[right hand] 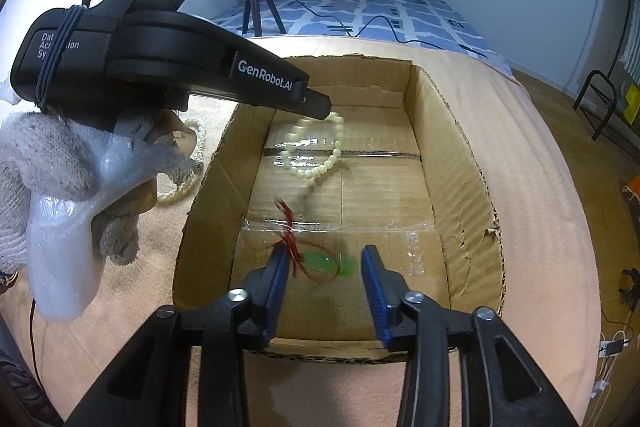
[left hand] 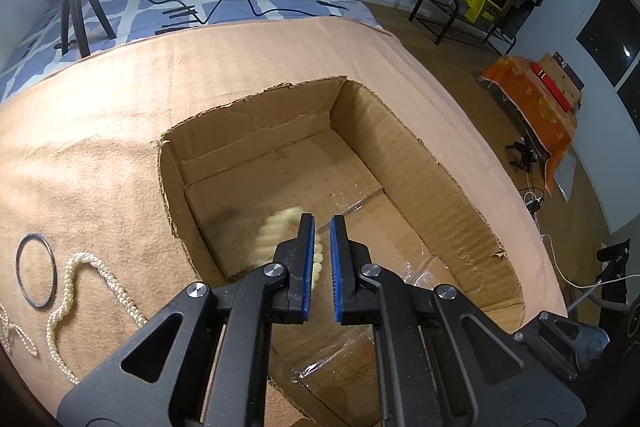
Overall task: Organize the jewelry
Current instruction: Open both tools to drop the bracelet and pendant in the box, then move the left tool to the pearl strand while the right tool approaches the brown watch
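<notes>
Right under my lens, my right gripper [right hand: 325, 267] stands wide apart over the cardboard box [right hand: 452, 163], gripping nothing; a blurred green pendant on red cord [right hand: 316, 261] sits between its pads, whether touching the left pad I cannot tell. My left gripper [left hand: 321, 247] is parted by a narrow gap, empty between the pads, above the same box. Beyond its tips a cream bead bracelet [right hand: 316, 147] looks blurred in mid-air. On the peach blanket [left hand: 100, 155] lie a pearl necklace [left hand: 80, 291] and, just beside it, a metal bangle [left hand: 35, 270]
</notes>
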{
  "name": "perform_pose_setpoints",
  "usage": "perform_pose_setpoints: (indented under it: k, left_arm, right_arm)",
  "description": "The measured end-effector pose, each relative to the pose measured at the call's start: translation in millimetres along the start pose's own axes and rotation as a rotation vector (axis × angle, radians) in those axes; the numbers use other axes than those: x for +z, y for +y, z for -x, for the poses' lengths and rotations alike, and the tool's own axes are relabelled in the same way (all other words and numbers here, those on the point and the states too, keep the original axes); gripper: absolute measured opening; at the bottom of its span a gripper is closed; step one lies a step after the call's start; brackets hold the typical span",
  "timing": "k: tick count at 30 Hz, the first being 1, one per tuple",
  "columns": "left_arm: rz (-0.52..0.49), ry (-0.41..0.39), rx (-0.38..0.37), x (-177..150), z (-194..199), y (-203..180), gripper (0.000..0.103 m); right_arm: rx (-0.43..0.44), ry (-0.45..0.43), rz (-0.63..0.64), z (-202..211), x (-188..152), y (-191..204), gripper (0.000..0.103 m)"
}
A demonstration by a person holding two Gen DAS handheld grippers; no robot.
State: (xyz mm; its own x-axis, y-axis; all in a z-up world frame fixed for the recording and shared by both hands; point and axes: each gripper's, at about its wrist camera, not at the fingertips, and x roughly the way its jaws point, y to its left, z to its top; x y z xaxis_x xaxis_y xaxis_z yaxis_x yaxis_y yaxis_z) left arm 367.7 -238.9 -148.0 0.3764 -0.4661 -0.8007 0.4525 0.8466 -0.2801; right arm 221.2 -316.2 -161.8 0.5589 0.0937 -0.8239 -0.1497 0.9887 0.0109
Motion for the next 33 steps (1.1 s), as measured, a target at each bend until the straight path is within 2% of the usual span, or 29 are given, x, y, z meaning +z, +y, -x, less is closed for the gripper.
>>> perform_pose_setpoints:
  k: [1,2,3,10,19,26,33]
  left_arm:
    - [0.002,-0.002,-0.001,0,1,0,0.016]
    - [0.005,-0.006,-0.003,0,2,0,0.027]
    - [0.008,-0.011,-0.005,0,3,1,0.030]
    - [0.024,-0.043,-0.008,2,26,7,0.030]
    - [0.026,-0.127,0.015,3,85,26,0.030]
    - [0.073,-0.203,0.049,-6,143,69,0.030]
    - [0.128,-0.252,0.134,-33,196,129,0.030]
  right_arm:
    - [-0.001,-0.003,0.001,1,0,0,0.051]
    - [-0.002,-0.007,0.001,1,0,0,0.057]
    - [-0.004,-0.012,0.002,2,0,1,0.060]
    - [-0.006,-0.030,-0.003,9,2,1,0.061]
    - [0.001,-0.079,0.000,29,11,12,0.061]
    - [0.020,-0.125,-0.006,45,17,23,0.061]
    - [0.045,-0.157,-0.010,57,21,34,0.061]
